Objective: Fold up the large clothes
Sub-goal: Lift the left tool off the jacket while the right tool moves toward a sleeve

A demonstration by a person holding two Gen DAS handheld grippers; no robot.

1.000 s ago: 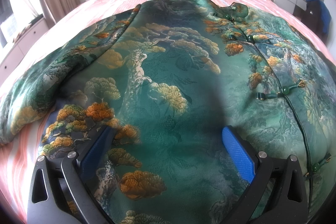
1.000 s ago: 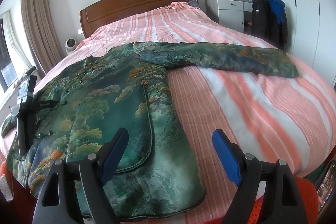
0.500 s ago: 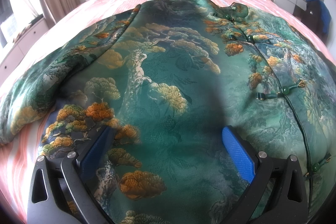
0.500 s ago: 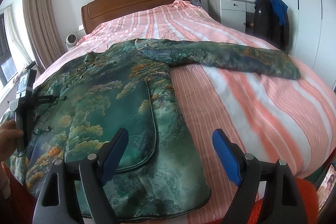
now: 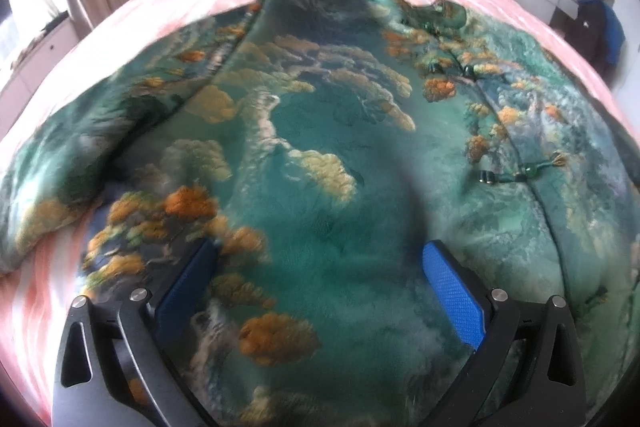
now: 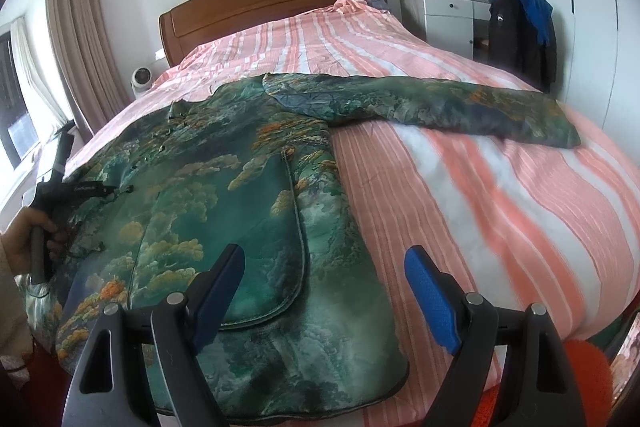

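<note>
So the green brocade jacket [image 6: 224, 195] is lying flat, front up, on the striped bed [image 6: 500, 195], collar toward the headboard [image 6: 272, 7] and hem at the near edge, so its long axis runs straight away from both grippers. One sleeve [image 6: 440, 107] sticks out sideways to the right. Right gripper [image 6: 324, 291] hovers with fingers spread wide over the hem's right corner, clearly closer to that sleeve. Left gripper [image 5: 320, 283] is also spread, empty, low over the left panel.
</note>
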